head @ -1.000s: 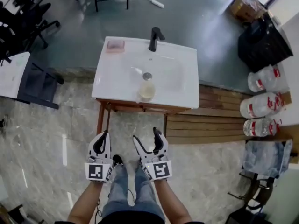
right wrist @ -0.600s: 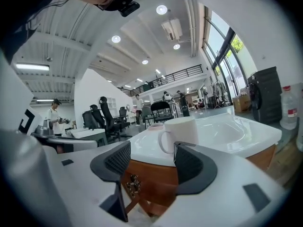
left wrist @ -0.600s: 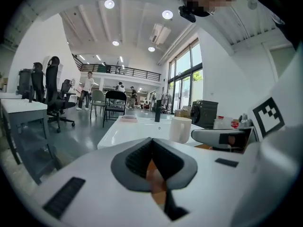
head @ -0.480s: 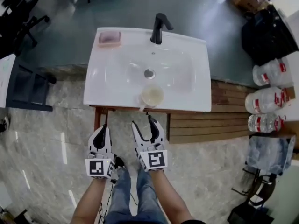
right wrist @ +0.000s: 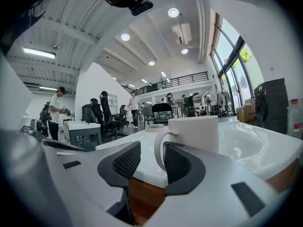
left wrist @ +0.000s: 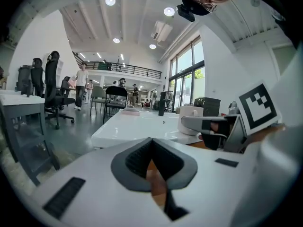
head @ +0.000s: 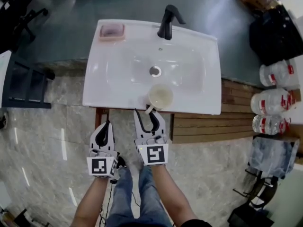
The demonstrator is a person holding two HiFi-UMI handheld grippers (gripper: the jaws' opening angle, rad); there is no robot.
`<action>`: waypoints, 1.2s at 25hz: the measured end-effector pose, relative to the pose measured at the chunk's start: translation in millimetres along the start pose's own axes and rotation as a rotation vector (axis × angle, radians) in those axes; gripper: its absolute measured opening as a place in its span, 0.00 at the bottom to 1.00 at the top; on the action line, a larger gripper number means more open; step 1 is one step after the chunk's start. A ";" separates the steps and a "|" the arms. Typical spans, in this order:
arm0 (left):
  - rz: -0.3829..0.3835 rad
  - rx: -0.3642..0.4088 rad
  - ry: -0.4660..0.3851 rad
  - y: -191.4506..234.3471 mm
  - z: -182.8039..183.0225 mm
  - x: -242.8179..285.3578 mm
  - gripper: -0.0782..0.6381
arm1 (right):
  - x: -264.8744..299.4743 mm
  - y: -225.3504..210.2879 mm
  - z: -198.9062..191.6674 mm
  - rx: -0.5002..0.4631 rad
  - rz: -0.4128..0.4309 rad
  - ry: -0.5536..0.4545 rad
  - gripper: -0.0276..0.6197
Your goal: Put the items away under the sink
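Note:
A cream mug [head: 161,97] stands on the front rim of the white sink [head: 118,86], its handle turned toward me. My right gripper [head: 147,118] is open at the sink's front edge, and the mug's handle [right wrist: 159,154] lies between its jaws without being pinched. In the right gripper view the mug [right wrist: 196,132] rises just beyond the right gripper [right wrist: 151,150]. My left gripper [head: 105,128] hangs shut and empty, left of the right one and below the sink's edge. From the left gripper [left wrist: 151,143] the mug [left wrist: 190,119] shows at the right.
A black faucet [head: 169,21] and a pink soap dish [head: 112,30] sit at the sink's back. The sink rests on a wooden frame [head: 98,116]. Large water jugs [head: 271,101] and wooden slats [head: 208,125] lie to the right, a dark desk [head: 23,84] to the left.
The sink has come closer. My right gripper has moved forward until the mug's handle lies between its jaws. The left gripper has kept beside it, still shut.

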State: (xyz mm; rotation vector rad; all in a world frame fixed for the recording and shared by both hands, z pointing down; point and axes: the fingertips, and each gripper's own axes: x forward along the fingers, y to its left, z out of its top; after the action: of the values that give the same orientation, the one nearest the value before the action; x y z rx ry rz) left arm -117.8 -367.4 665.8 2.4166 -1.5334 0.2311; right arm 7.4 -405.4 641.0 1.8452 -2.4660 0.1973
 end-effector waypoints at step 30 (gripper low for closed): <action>-0.007 0.012 -0.114 -25.5 -96.0 -38.4 0.12 | -115.2 88.9 -91.0 -0.016 0.328 -0.109 0.08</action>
State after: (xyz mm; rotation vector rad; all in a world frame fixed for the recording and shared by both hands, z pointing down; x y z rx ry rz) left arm -110.2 -294.3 742.9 2.4829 -1.5751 0.1023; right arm -48.0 -258.8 711.1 1.4711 -2.8231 0.0909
